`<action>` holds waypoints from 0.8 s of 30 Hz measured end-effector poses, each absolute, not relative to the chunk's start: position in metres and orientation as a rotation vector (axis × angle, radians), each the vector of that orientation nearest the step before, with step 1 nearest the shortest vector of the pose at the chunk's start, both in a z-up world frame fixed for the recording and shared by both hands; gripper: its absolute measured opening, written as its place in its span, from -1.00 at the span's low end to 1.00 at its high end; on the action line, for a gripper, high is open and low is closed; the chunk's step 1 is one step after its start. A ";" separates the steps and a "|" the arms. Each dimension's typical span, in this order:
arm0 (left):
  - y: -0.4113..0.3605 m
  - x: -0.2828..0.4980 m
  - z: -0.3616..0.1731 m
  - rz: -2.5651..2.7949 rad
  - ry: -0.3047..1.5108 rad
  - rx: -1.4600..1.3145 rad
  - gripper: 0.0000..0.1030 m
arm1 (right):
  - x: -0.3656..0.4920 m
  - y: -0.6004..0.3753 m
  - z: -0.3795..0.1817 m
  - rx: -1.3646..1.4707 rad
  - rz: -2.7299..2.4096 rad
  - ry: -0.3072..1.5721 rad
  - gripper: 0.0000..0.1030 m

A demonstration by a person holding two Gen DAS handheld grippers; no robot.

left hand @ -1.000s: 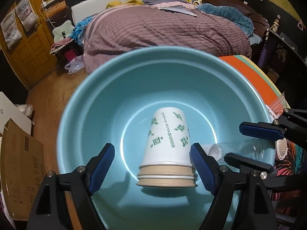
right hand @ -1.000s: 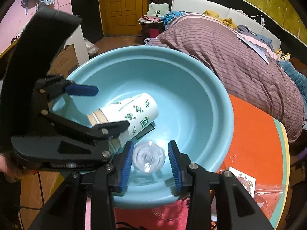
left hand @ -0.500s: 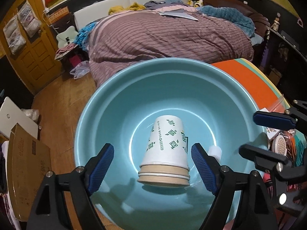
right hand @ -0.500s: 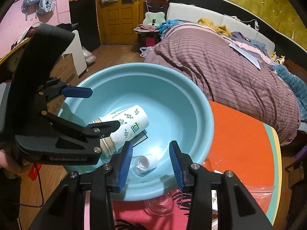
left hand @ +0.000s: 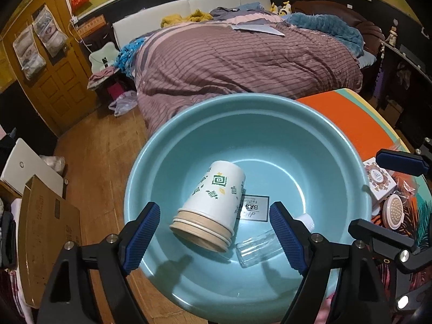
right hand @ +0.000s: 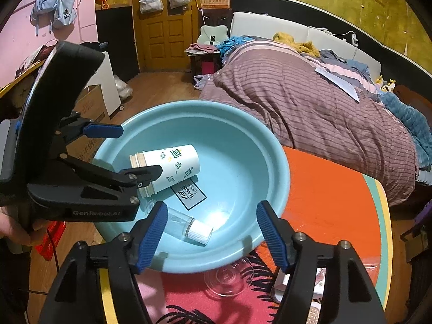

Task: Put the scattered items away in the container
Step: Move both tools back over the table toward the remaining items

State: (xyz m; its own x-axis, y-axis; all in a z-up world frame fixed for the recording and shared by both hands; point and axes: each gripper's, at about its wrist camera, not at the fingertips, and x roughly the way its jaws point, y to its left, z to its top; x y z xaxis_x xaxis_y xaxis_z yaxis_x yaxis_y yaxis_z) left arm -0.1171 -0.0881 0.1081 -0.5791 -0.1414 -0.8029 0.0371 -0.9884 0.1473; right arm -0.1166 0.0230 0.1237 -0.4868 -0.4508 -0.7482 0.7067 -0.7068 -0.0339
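1 bed (left hand: 243, 62): the largest thing you face, under a striped purple-brown cover, beyond the table's far edge.
1 table (right hand: 332, 197): its top shows orange at the far side and a pink leaf print nearer you.
1 basin (left hand: 318, 145): teal, round, sitting at the table's edge; it holds your tidied items and has 1 label stuck to its floor.
2 grippers: your left gripper (left hand: 213, 236) hangs above the basin with its blue pads spread wide and nothing between them; your right gripper (right hand: 210, 233) has just been opening, its pads now apart and clear of the bottle below.
1 stack of paper cups (left hand: 213, 202): lying on its side on the basin floor, green pattern up, about 3 rims showing, though you cannot count them surely.
1 clear bottle (right hand: 189, 225): white cap, on its side in the basin just beside the cups, released.
1 clear glass piece (right hand: 224, 280): on the table, just outside the basin's near rim.
1 round pink brush (left hand: 392, 213): on the table right of the basin.
1 small printed box (left hand: 378, 181): beside that brush.
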 end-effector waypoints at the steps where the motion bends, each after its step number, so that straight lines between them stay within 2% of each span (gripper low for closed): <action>1: -0.085 -0.115 0.109 -2.705 -0.176 1.390 0.69 | -0.116 0.026 0.125 0.968 -2.204 0.439 0.46; 18: 0.002 -0.075 0.109 -2.825 -0.224 1.462 0.69 | -0.101 0.131 0.120 1.056 -2.361 0.269 0.63; 20: 0.014 -0.071 0.110 -2.845 -0.243 1.463 0.69 | -0.099 0.143 0.117 1.079 -2.389 0.246 0.73; 24: 0.036 -0.064 0.111 -2.876 -0.274 1.477 0.69 | -0.090 0.168 0.114 1.097 -2.448 0.210 0.78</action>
State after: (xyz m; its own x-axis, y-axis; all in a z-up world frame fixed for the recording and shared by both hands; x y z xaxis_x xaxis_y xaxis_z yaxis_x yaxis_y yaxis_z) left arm -0.0645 0.0357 0.1111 -0.5814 0.0144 -0.8135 -0.1676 -0.9805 0.1024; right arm -0.0897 0.1683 0.1144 -0.5843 -0.3361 -0.7387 0.4572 -0.8883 0.0425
